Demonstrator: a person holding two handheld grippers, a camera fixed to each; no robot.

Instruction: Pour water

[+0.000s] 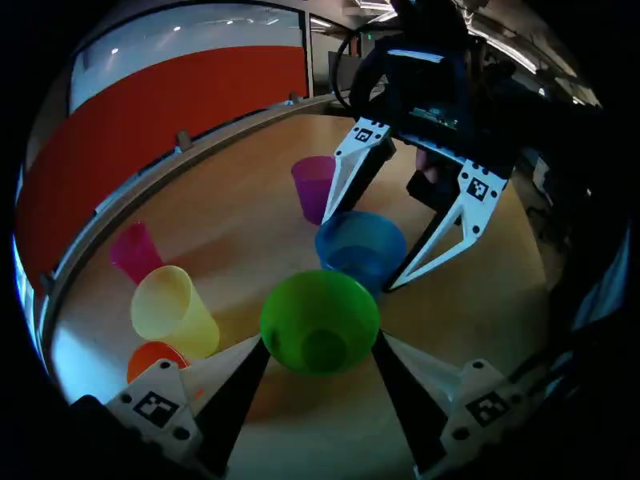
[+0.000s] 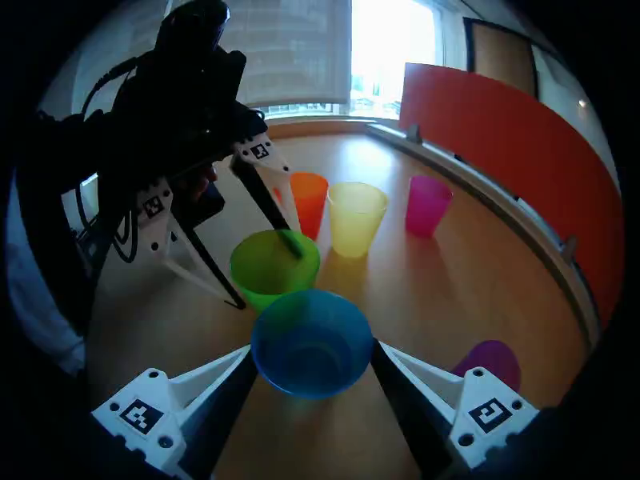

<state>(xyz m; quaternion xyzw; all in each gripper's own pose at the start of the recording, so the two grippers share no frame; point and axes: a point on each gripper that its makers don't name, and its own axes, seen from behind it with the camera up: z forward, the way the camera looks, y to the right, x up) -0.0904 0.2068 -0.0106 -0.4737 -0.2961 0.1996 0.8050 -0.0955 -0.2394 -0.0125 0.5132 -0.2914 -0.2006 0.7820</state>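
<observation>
We've got the left gripper (image 1: 318, 338) clamped on the green plastic cup (image 1: 320, 316) and the right gripper (image 2: 313, 349) squeezing the blue plastic cup (image 2: 312, 340). Both upright, side by side over the wooden worktop (image 1: 240, 232).

The near cup (image 2: 312, 344) is between the fingers of the right gripper (image 2: 312, 349). The next cup (image 2: 274, 268) is just behind it, between the fingers of the left gripper (image 2: 269, 278). Farther back, a row of cups (image 2: 356, 216) stands on the table (image 2: 448, 280). A lone cup (image 2: 488, 360) stands off right.
</observation>
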